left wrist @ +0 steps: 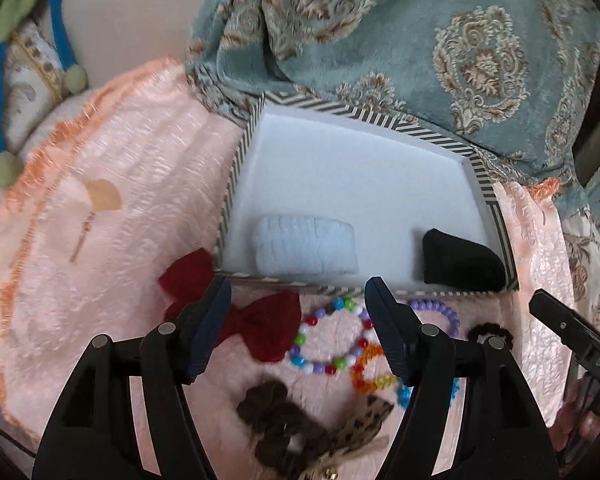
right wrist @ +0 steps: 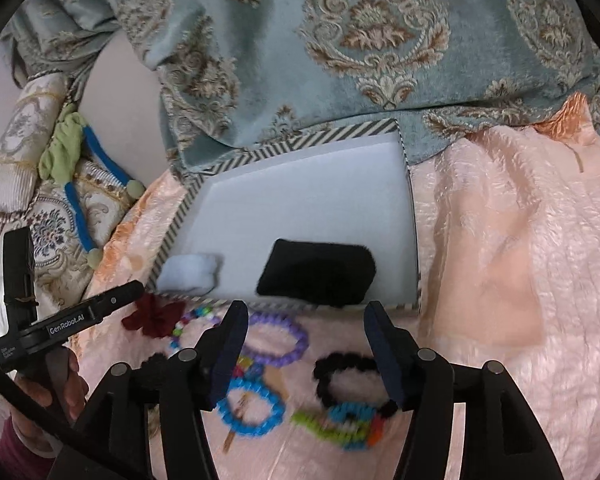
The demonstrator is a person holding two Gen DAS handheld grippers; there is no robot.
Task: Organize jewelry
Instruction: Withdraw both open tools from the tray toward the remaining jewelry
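Tools — we hold left tool (left wrist: 298, 320) and right tool (right wrist: 306, 338) wide apart, gripping nothing; multicolour bead bracelet (left wrist: 332, 336) beneath left, black scrunchie (right wrist: 346, 376) beneath right — striped box (left wrist: 236, 168) beyond.

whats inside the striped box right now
Inside the striped box lie a light blue pad and a black pad, both near the front wall. The remaining floor shows bare white. Anything beneath either pad is covered.

black pad (left wrist: 462, 260): near edge hidden behind box wall (left wrist: 420, 291). blue bracelet (left wrist: 404, 394): mostly behind finger. green-blue bracelet (right wrist: 340, 424): blurred.
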